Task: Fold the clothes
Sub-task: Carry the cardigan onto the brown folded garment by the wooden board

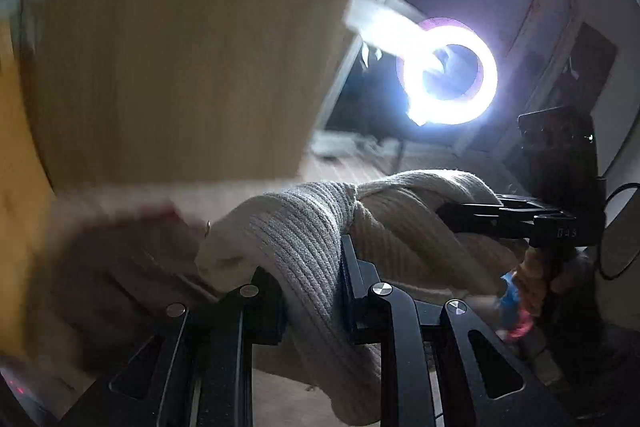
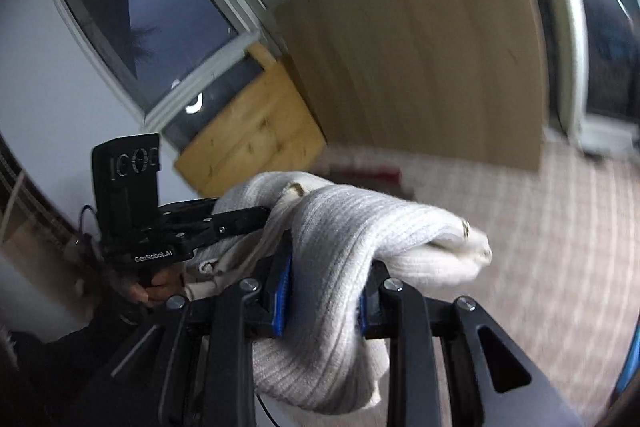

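My left tongs [image 1: 312,279]: clamped on a thick bunch of the cream ribbed sweater [image 1: 296,227]; knit drapes over and hangs below the fingers
My right tongs [image 2: 324,291]: likewise closed on the sweater [image 2: 340,227]; fabric hangs beneath
Sweater: lifted off the carpet [image 2: 560,227], bunched between both tongs
Key relation: long axis runs left to right, tongs to tongs; each hand equally near, close together
Far: wooden panel [image 2: 412,47]; ring light [image 1: 450,75]

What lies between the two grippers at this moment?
A bunched cream knit sweater spans the gap, clamped by the left gripper and the right gripper; each wrist view shows the other gripper holding the same cloth.
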